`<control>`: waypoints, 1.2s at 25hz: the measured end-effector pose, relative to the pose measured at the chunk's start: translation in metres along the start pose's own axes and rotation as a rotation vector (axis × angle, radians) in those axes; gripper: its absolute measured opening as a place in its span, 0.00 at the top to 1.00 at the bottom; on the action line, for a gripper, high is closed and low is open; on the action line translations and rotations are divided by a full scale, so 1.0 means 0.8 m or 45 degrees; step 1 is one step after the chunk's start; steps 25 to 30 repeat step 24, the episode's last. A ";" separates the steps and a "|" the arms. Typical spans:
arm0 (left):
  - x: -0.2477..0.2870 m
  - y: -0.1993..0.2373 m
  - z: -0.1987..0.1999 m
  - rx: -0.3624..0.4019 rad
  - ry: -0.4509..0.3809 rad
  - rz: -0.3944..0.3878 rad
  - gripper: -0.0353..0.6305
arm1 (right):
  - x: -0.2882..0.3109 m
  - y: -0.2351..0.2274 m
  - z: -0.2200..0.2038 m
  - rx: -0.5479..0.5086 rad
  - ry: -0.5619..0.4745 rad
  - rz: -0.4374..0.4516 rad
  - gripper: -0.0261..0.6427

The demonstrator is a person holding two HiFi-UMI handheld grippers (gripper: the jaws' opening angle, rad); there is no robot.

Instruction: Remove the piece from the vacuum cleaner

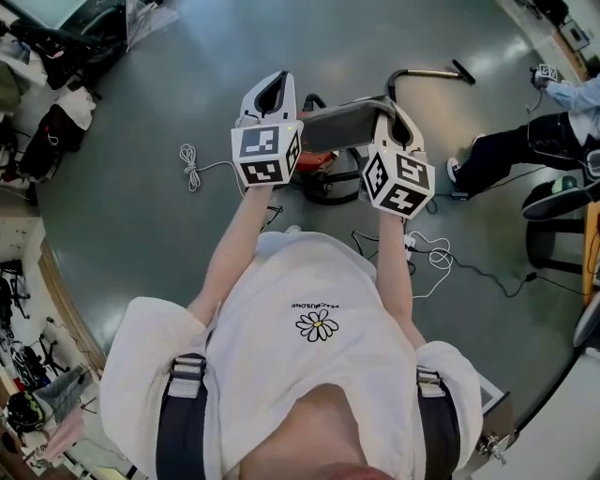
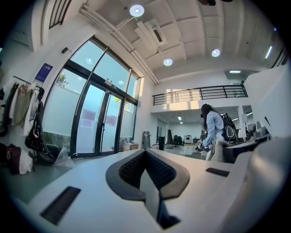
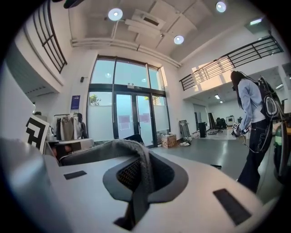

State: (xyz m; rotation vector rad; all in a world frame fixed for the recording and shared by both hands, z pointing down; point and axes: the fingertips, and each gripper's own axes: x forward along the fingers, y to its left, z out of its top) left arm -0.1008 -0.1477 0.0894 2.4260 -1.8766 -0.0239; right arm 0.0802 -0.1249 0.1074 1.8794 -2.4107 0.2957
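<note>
Right claw [image 3: 138, 175] clamped on grey piece [image 3: 109, 148] | left claw [image 2: 146, 159] closed, piece alongside

Non-task stuff, all placed off the glass doors [image 3: 129, 118]:
- clothes rack [image 3: 68, 127] just left of them, garments hanging
- blue sign [image 3: 75, 102] on the wall, left of the doors and above the rack
- cardboard box [image 3: 169, 140] on the grey floor [image 3: 204, 152], near their right edge
- person with backpack [image 3: 252, 113] standing well to the right
- balcony railing [image 3: 227, 63] up and to the right
- round ceiling lights [image 3: 115, 14] above
</note>
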 end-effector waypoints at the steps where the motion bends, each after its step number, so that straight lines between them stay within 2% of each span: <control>1: 0.001 -0.002 0.002 0.014 -0.005 -0.006 0.94 | -0.001 -0.001 0.000 -0.002 0.001 -0.007 0.92; 8: 0.001 -0.013 0.005 0.016 -0.023 -0.037 0.94 | -0.017 -0.008 0.005 -0.005 -0.024 -0.053 0.92; 30: -0.006 -0.007 0.004 0.036 -0.018 -0.042 0.94 | -0.027 0.004 0.008 -0.015 -0.032 -0.055 0.92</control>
